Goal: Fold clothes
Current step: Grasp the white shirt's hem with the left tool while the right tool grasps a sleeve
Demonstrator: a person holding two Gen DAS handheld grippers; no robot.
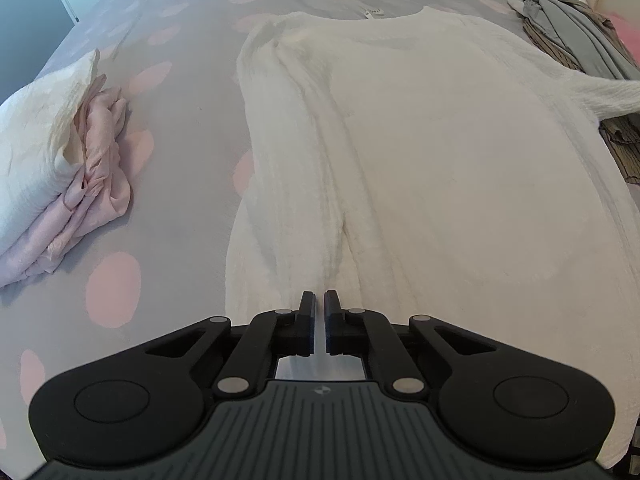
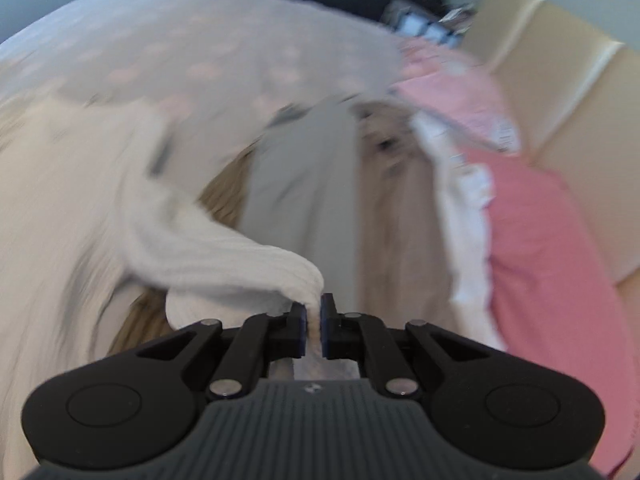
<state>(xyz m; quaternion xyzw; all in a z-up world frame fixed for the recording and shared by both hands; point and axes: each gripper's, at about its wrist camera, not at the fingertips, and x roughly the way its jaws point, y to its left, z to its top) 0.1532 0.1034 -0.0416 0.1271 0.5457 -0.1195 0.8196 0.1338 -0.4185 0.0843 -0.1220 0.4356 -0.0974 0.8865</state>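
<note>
1. Left wrist view: the left gripper (image 1: pixel 319 300) sits at the near hem of a white textured knit sweater (image 1: pixel 420 168); its jaws are drawn almost together with a thin gap, and whether fabric is pinched there cannot be told.
2. The sweater lies spread flat on a grey bedspread with pink dots (image 1: pixel 192 128), its left sleeve folded inward along the body.
3. To the left sits a folded stack of white and pale pink garments (image 1: pixel 68 168). At far right lies a heap of grey and brown clothes (image 1: pixel 576 36).
4. Right wrist view (blurred): the right gripper (image 2: pixel 314 320) is clenched on the ribbed white sleeve cuff (image 2: pixel 280 276) of the sweater, lifted over the grey and brown clothes (image 2: pixel 304 184).
5. To the right lies a pink pillow (image 2: pixel 552 260) against a cream padded headboard (image 2: pixel 560 88).
</note>
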